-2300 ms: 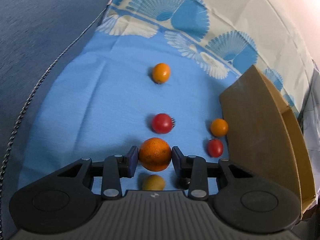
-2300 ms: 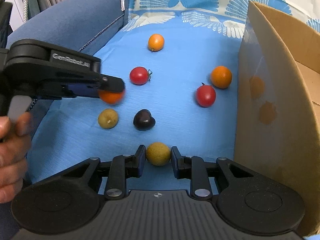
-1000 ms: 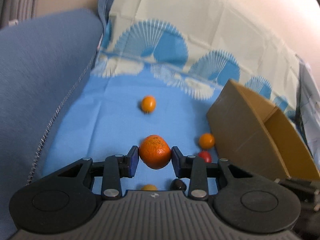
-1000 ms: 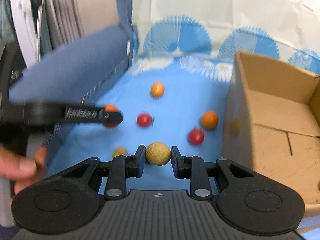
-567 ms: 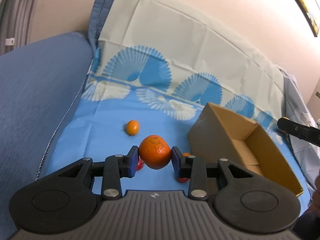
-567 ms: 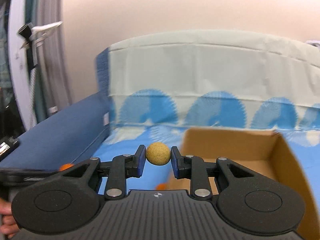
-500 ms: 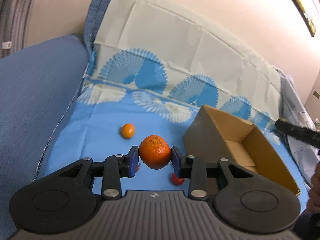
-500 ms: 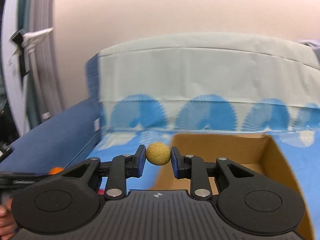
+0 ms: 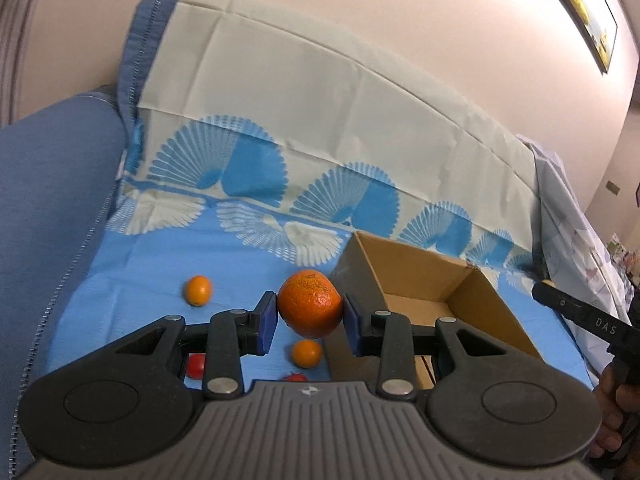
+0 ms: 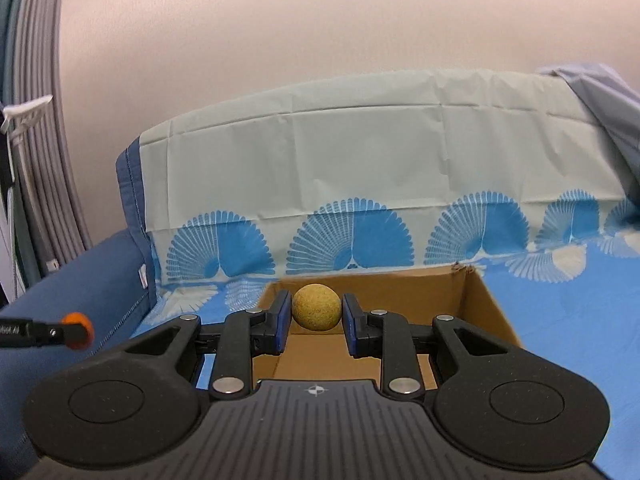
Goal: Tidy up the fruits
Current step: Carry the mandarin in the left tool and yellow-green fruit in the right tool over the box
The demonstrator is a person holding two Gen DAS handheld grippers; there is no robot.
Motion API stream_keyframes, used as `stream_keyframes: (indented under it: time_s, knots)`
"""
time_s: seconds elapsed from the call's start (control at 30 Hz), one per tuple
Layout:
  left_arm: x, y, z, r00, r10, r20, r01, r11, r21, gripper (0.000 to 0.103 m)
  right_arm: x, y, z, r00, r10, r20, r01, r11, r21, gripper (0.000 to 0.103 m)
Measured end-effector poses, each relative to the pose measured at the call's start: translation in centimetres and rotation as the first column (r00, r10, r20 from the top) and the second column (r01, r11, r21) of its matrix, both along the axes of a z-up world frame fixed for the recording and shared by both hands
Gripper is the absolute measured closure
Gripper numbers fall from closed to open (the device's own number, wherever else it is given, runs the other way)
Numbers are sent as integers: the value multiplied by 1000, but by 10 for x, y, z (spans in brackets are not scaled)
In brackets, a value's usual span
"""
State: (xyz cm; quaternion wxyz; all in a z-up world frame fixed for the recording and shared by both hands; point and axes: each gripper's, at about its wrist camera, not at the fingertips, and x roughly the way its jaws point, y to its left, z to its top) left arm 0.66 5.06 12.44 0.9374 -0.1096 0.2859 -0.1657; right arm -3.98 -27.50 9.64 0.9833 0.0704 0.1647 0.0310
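Note:
My left gripper [image 9: 310,320] is shut on a large orange [image 9: 310,304], held in the air left of the open cardboard box [image 9: 424,280]. My right gripper [image 10: 316,322] is shut on a round yellow-brown fruit [image 10: 316,307], raised over the near side of the same box [image 10: 472,292]. Loose on the blue cloth lie a small orange [image 9: 197,290], another small orange [image 9: 306,353] and two red tomatoes [image 9: 196,365], partly hidden behind my left gripper. The left gripper with its orange [image 10: 78,330] shows at the left edge of the right wrist view.
A blue sofa arm [image 9: 48,208] rises on the left. The patterned cloth [image 9: 280,120] climbs the sofa back behind the box. The right gripper's finger [image 9: 580,316] and a hand [image 9: 616,412] enter from the right in the left wrist view. A wall stands behind.
Both grippers rose with their fruits. The right one swung right until the box's opening came in front of it. The left one tilted up and the box came nearer.

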Motion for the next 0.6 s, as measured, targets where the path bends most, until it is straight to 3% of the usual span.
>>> stream_keyframes:
  time_s: [0.27, 0.6]
  knots:
    - [-5, -44, -12, 995, -88, 48, 82, 990, 112, 64, -10, -6, 4, 1000, 1, 12, 0, 995, -103, 75]
    - [-5, -69, -28, 989, -108, 98, 90, 981, 171, 64, -16, -39, 5, 997, -74, 7, 75, 992, -101, 75]
